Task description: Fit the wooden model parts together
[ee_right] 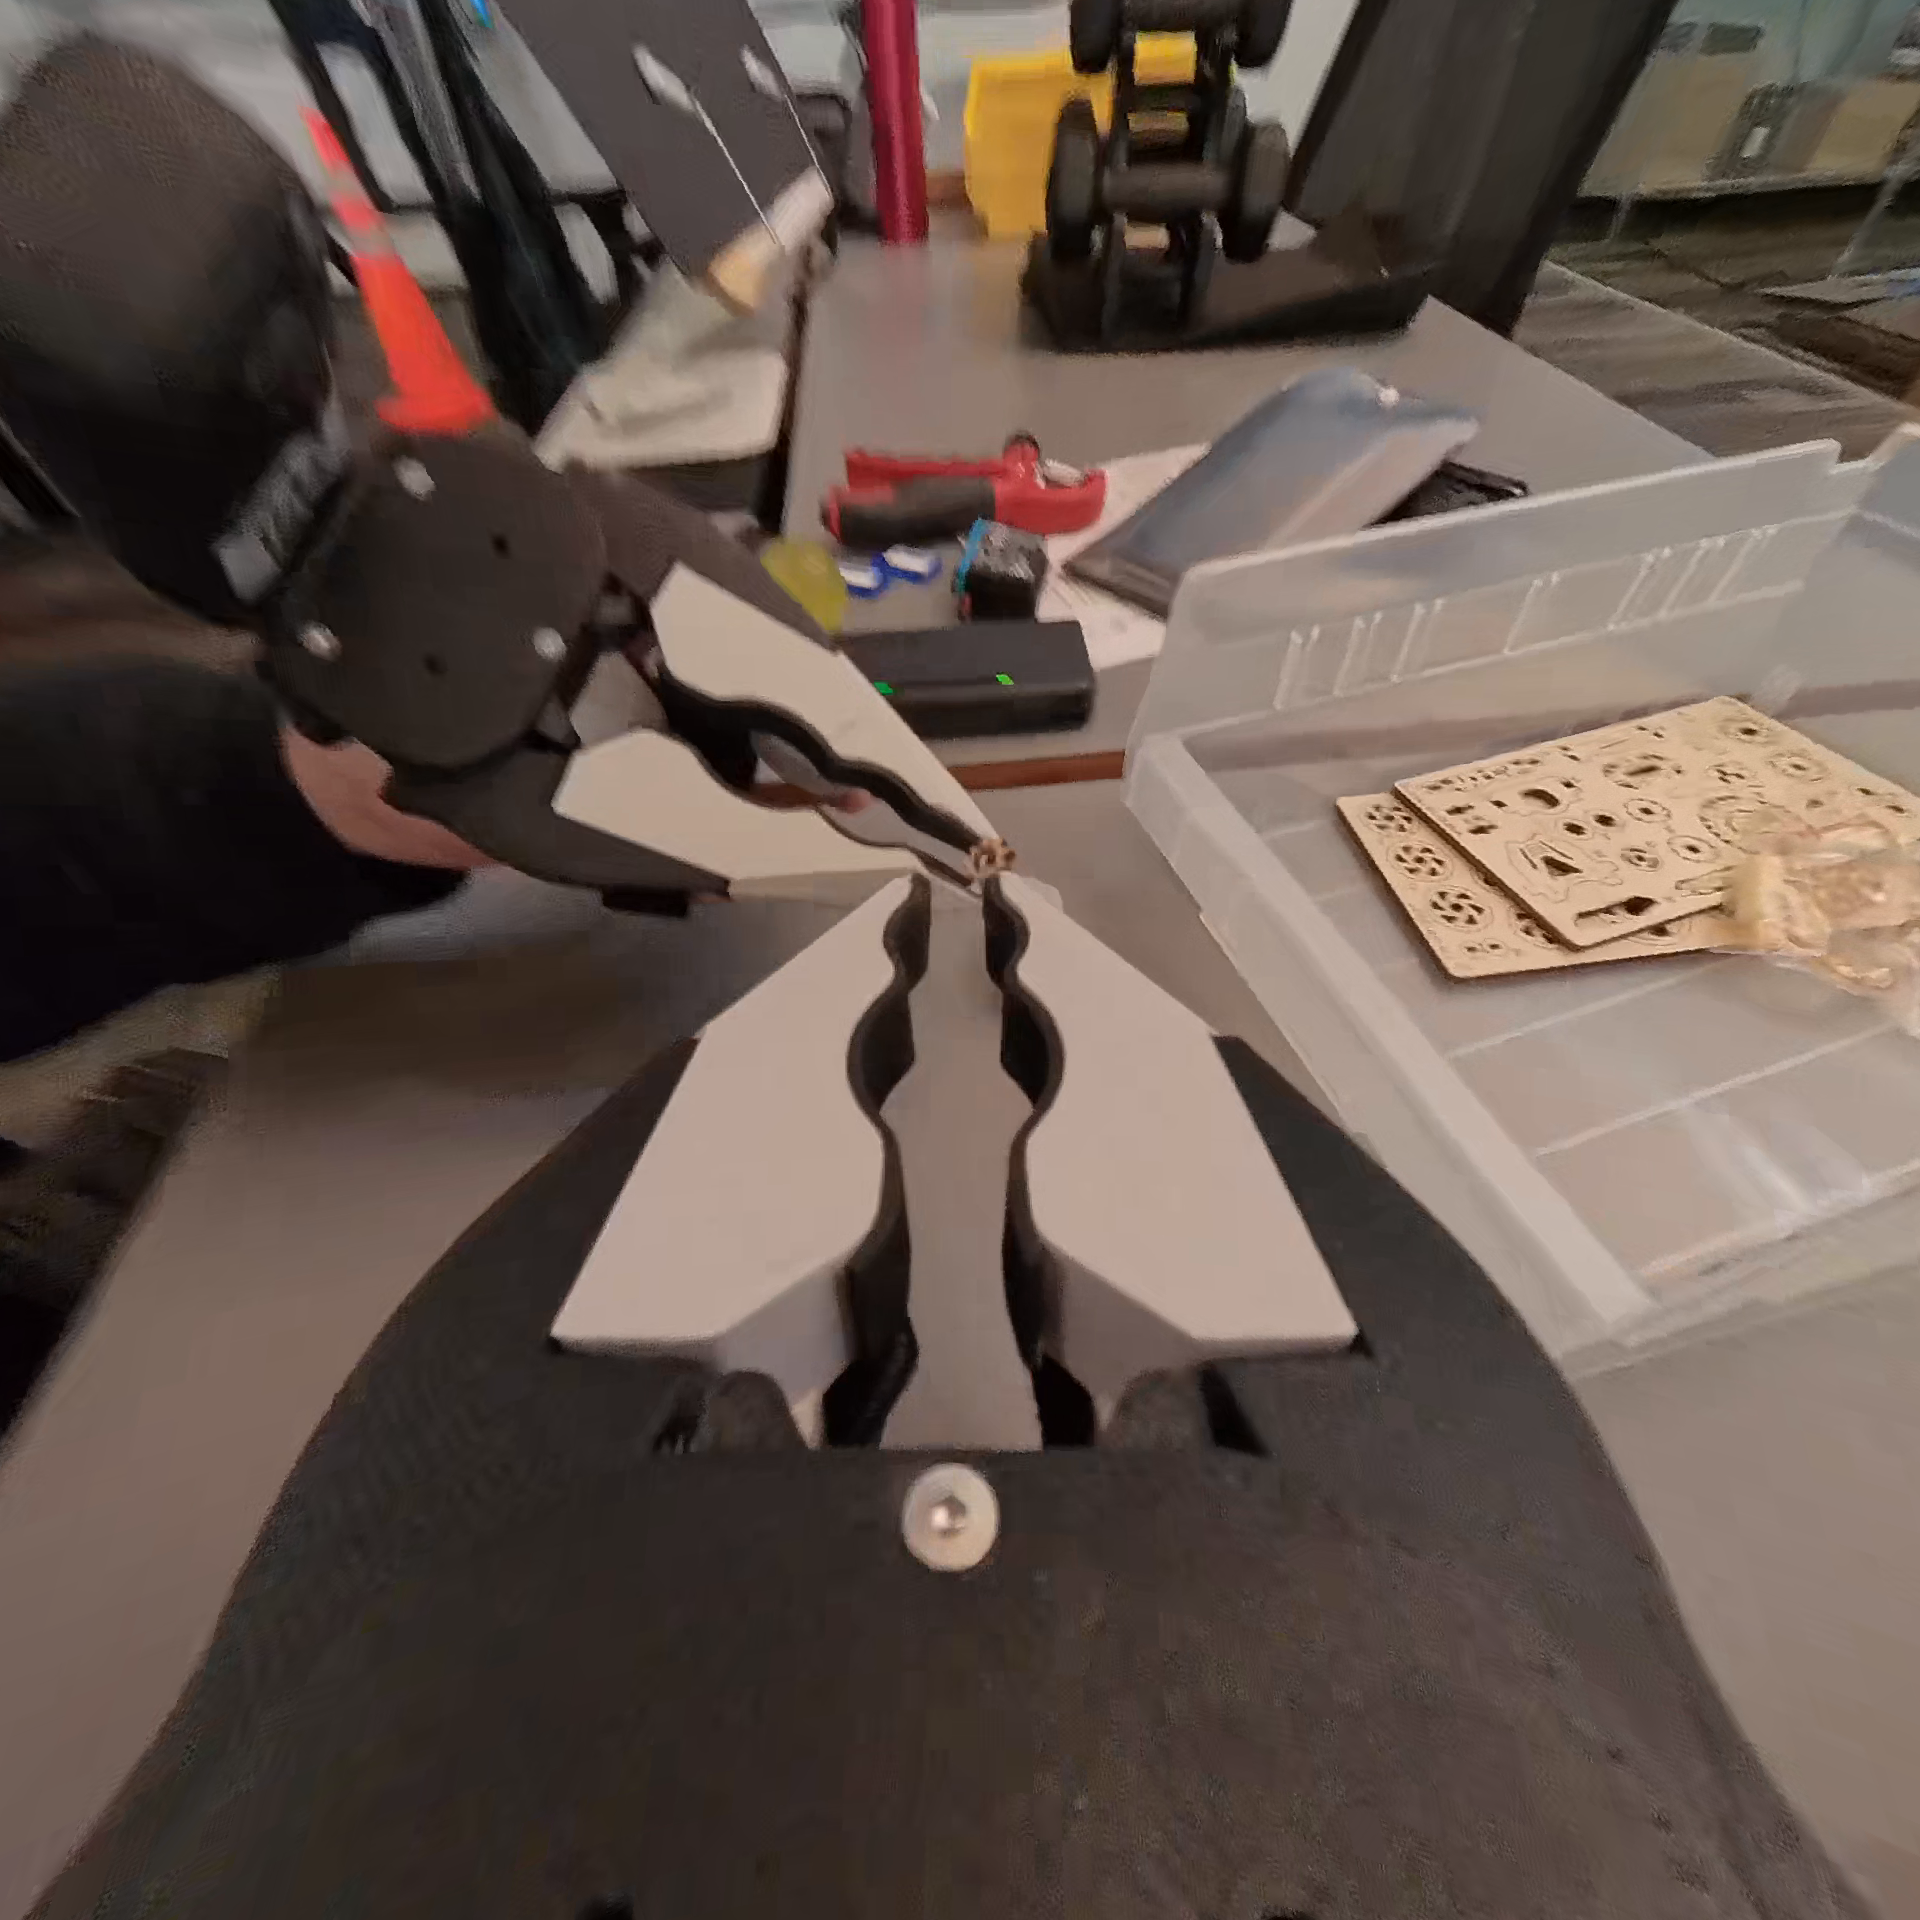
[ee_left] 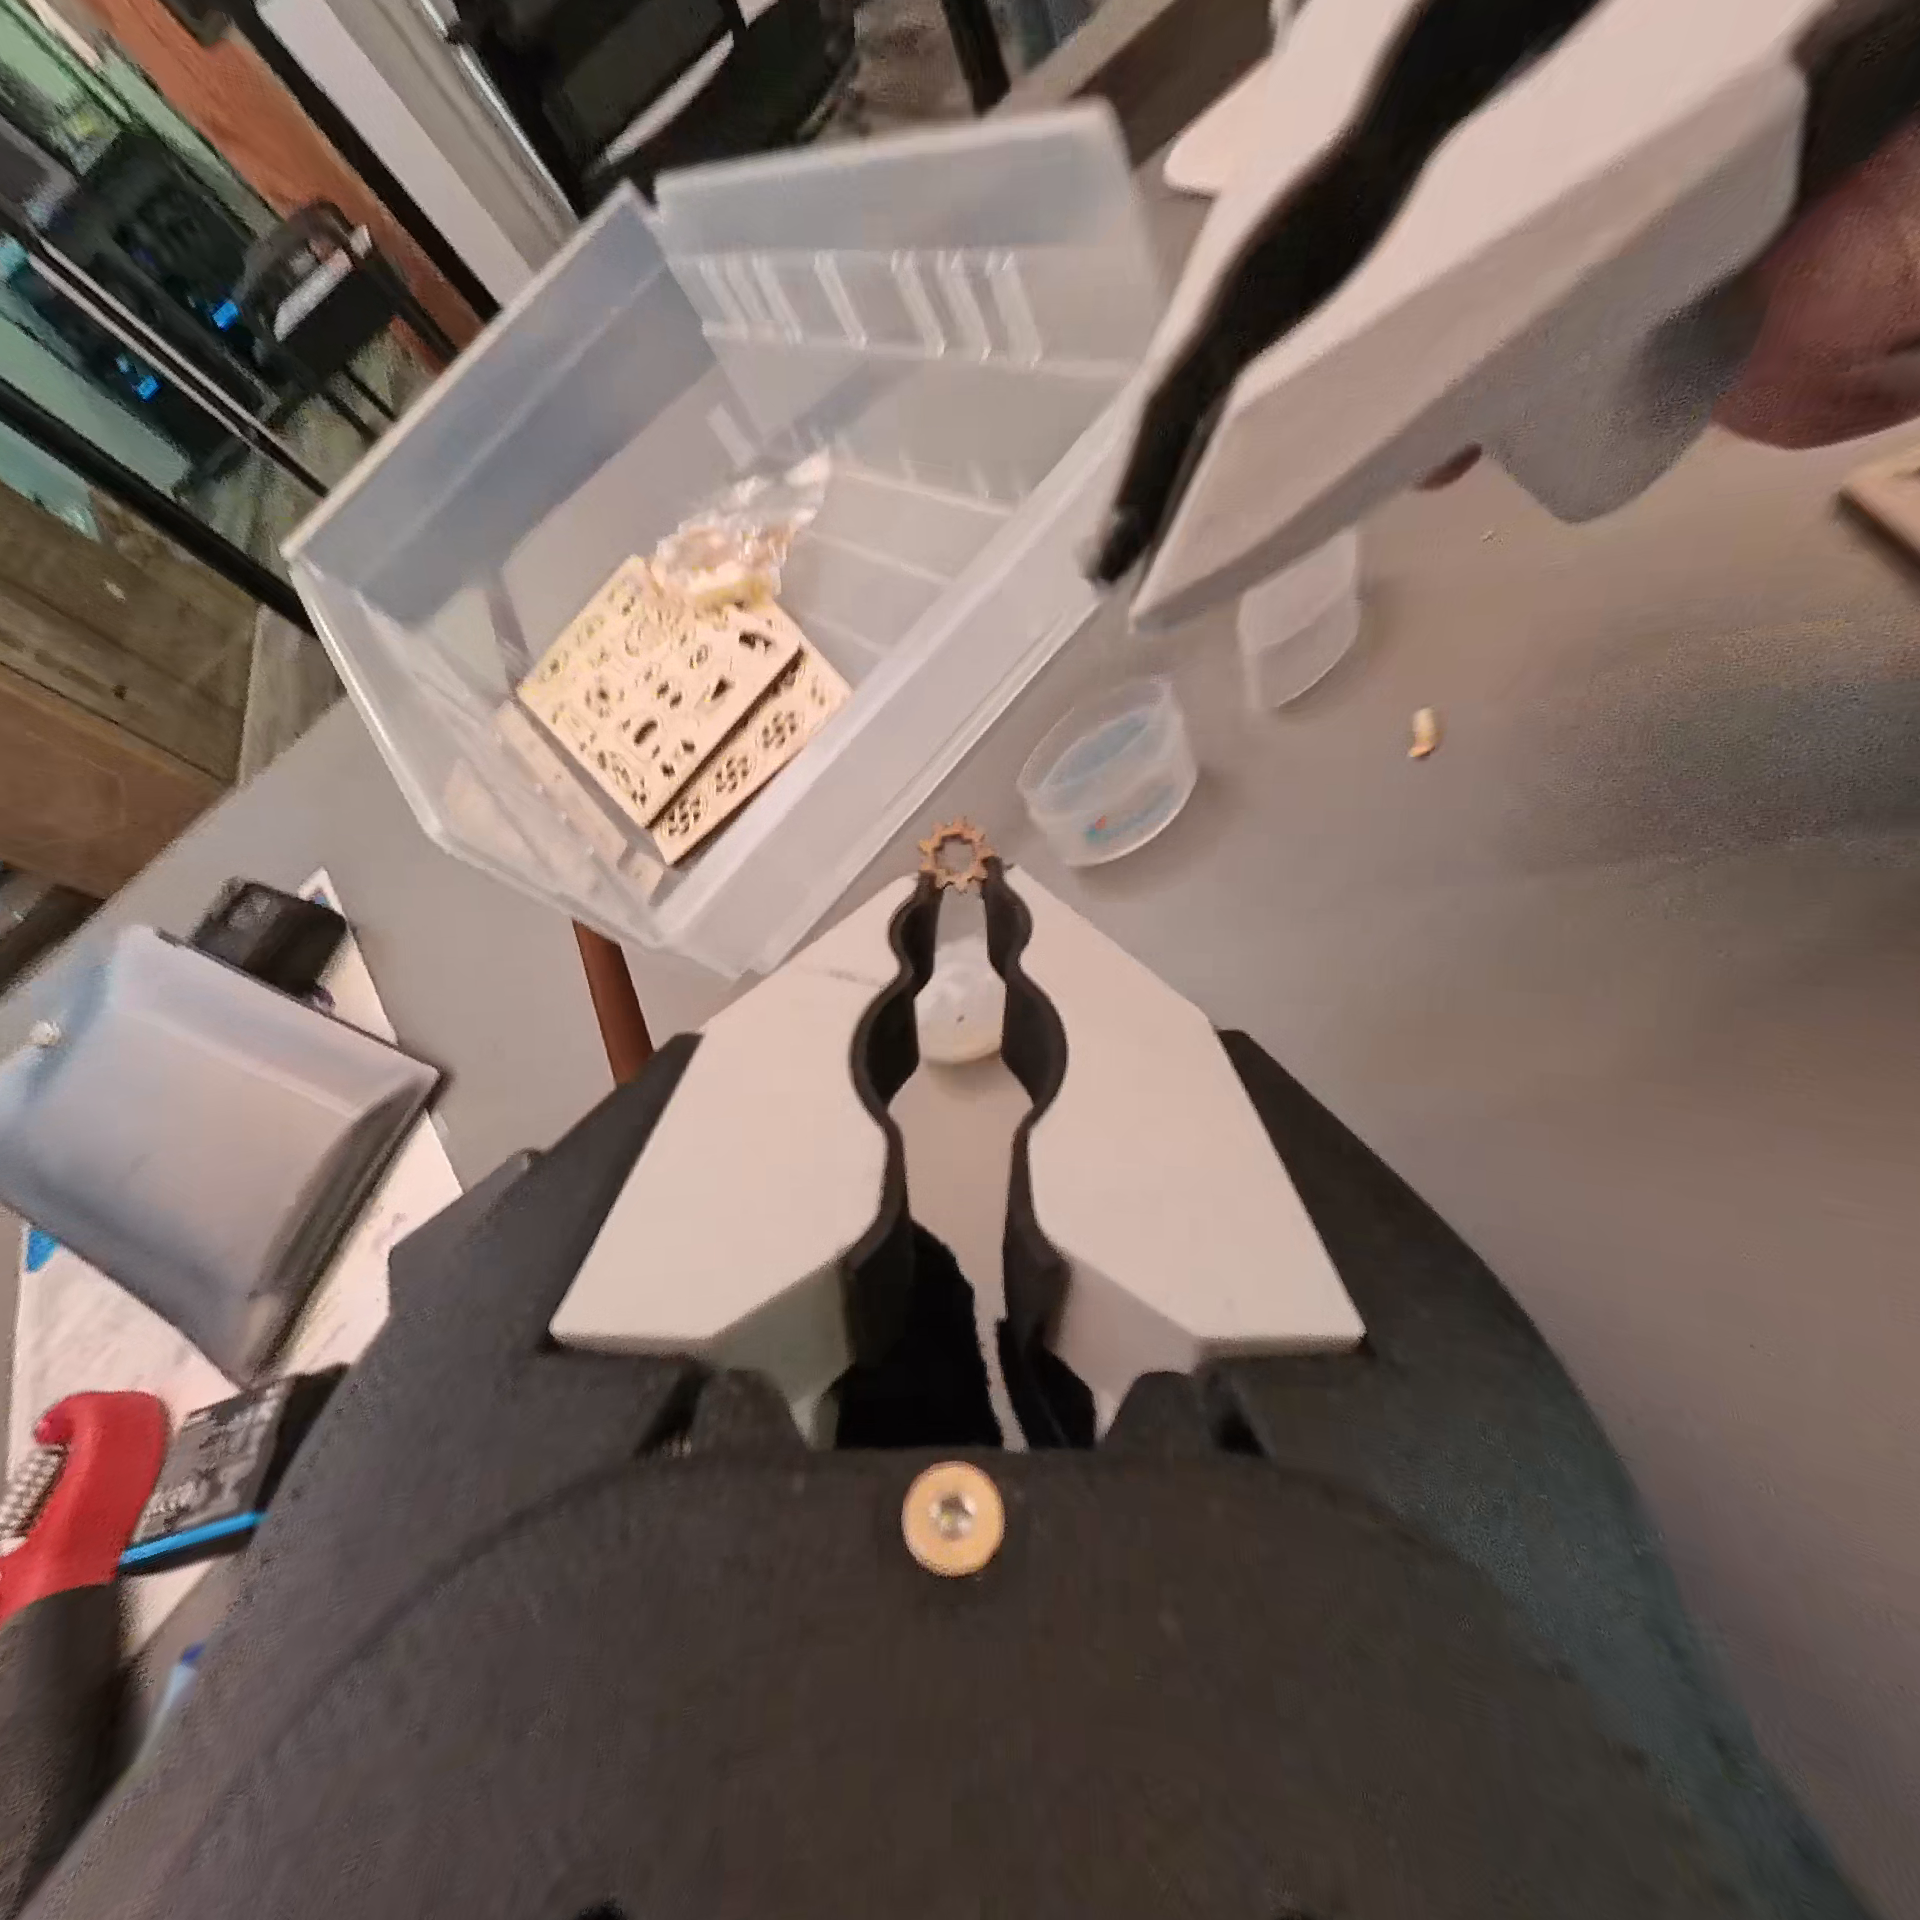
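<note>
On the grey tabletop (ee_left: 1558,1039) stands a clear plastic bin (ee_left: 499,499) with pale wooden part sheets (ee_left: 675,717) inside. The left claw (ee_left: 958,878) is clamped on a small brown wooden gear (ee_left: 957,854), held above the tabletop. The right claw (ee_right: 948,883) is slightly apart, empty, its tips just beside the gear.

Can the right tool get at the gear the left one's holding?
Probably yes: the wooden gear sticks out past the left tool tips, and the right tool, empty and slightly open, sits right beside it.
</note>
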### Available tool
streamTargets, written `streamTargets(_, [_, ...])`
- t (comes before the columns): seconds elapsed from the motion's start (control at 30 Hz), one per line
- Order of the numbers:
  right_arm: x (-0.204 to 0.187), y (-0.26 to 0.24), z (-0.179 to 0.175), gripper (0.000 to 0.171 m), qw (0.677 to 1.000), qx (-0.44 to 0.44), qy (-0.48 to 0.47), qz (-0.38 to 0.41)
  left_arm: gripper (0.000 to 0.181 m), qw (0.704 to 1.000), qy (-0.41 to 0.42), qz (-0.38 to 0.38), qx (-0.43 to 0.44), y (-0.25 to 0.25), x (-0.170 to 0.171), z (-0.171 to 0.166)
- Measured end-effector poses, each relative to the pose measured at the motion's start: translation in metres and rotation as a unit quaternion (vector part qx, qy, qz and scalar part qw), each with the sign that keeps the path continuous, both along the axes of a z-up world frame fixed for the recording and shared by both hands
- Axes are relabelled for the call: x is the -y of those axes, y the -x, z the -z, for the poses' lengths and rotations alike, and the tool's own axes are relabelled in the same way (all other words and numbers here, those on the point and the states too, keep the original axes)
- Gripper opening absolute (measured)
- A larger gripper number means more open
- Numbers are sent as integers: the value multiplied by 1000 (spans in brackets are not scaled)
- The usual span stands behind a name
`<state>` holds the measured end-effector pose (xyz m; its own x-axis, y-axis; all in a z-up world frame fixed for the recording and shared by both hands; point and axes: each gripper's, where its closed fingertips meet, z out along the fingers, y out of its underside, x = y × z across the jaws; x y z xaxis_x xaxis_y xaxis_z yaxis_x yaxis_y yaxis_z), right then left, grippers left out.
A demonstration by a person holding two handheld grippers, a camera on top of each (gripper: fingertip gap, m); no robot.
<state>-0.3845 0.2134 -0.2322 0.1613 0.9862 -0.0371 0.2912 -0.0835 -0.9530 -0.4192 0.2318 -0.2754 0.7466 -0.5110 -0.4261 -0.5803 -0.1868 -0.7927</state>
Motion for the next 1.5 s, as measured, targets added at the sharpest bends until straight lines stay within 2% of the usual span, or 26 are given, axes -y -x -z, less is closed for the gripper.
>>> streamTargets(0.03, [5,-6,-10,9,1000,-21,20,-9,8,1000,-11,7,0,-7,5,-7])
streamTargets(0.17, [17,-32,-35,11,996,-54,74,-15,8,997,-68,38,-16,-45,27,-41])
streamTargets(0.33, [35,-57,-48,20,990,-63,123,-25,8,987,-139,64,-52,-85,45,-75])
streamTargets(0.73, [58,-89,-69,10,977,-91,185,-57,8,969,-199,112,-95,-131,62,-104])
streamTargets(0.8, [58,-93,-71,1,977,-93,182,-56,8,966,-208,117,-100,-135,65,-108])
streamTargets(0.97, [63,-103,-77,1,976,-97,183,-65,8,954,-236,129,-134,-146,70,-115])
streamTargets(1.07, [66,-109,-81,3,978,-91,173,-66,7,954,-242,134,-113,-152,72,-119])
streamTargets(1.13, [73,-113,-87,32,977,-89,177,-77,7,958,-239,132,-90,-155,72,-122])
streamTargets(1.23, [72,-126,-94,31,983,-89,152,-59,8,962,-234,134,-36,-163,72,-132])
streamTargets(1.37, [71,-146,-106,29,992,-89,84,-24,7,962,-230,146,-9,-176,74,-138])
streamTargets(1.5, [77,-156,-114,25,990,-104,94,-24,8,959,-230,163,4,-194,78,-143])
